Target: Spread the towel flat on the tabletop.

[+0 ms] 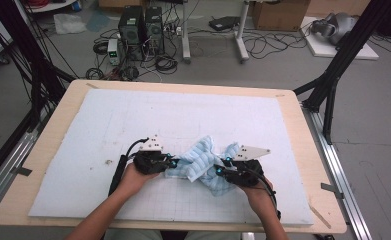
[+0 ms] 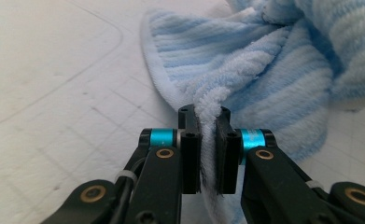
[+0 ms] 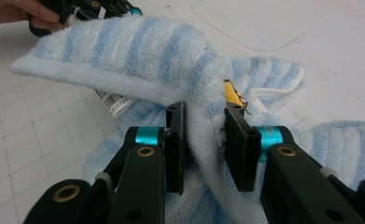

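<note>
Two hand-held grippers hold one crumpled blue-and-white striped towel (image 1: pixel 205 162) near the front middle of the bench (image 1: pixel 303 125), on its white gridded mat (image 1: pixel 133 115). Left gripper (image 1: pixel 174 163) sits at the towel's left edge, its fingers (image 2: pixel 191 154) closed tight on a fold. Right gripper (image 1: pixel 222 166) sits at the towel's right, its fingers (image 3: pixel 242 149) clamped on a thick hem beside a yellow tag (image 3: pixel 233 94). Spreading the towel well likely means drawing the hands apart evenly, keeping both edges pinched. A barcode label (image 3: pixel 115 103) hangs under the towel. Beyond the bench, floor cables (image 1: pixel 158 60) lie well clear.
</note>
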### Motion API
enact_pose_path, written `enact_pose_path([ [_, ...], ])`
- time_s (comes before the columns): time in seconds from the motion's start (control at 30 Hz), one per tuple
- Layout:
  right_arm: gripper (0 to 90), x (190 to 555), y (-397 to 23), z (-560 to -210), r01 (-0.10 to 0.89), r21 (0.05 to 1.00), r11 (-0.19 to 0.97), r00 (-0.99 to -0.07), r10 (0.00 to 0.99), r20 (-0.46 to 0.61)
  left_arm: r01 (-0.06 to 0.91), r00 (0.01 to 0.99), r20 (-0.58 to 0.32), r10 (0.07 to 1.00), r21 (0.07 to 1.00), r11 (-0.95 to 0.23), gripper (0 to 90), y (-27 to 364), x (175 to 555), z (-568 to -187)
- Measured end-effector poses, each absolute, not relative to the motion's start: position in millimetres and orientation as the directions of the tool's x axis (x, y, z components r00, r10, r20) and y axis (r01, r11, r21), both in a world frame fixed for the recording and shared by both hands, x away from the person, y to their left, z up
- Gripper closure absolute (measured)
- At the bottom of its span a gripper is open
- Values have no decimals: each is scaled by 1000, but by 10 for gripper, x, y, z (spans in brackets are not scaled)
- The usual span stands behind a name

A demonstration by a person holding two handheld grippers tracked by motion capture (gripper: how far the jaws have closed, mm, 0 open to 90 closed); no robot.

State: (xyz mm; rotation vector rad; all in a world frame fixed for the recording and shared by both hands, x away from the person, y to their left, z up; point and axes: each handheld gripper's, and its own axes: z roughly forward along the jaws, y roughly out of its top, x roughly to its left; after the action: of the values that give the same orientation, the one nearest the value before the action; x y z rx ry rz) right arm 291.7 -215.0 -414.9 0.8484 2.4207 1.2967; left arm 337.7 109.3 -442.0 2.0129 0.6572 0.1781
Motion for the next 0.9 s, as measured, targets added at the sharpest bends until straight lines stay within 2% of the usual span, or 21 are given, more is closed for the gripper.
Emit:
enact_pose_path([
  [0.17,710,2906,-2102,-4127,360,834,418,-803,594,49,387,818,-146,556,855,-345,836,1244,3448,-4395],
  [0.3,758,2895,-2053,-4104,326,848,417,-806,592,18,422,777,-182,603,861,-284,837,1419,3508,-4374],
  [0.43,800,2865,-2015,-4042,280,870,406,-808,589,-15,420,752,-164,639,866,-272,837,1593,3588,-4302],
  [0.73,802,2863,-2012,-4033,280,873,399,-824,567,5,460,636,-189,748,871,-171,837,2150,3768,-4235],
  [0.83,801,2871,-2005,-4054,289,863,414,-838,545,20,458,607,-185,772,876,-150,837,2310,3789,-4230],
  [0.9,801,2859,-1958,-4102,306,828,470,-857,514,24,466,587,-184,788,873,-143,836,2404,3805,-4241],
])
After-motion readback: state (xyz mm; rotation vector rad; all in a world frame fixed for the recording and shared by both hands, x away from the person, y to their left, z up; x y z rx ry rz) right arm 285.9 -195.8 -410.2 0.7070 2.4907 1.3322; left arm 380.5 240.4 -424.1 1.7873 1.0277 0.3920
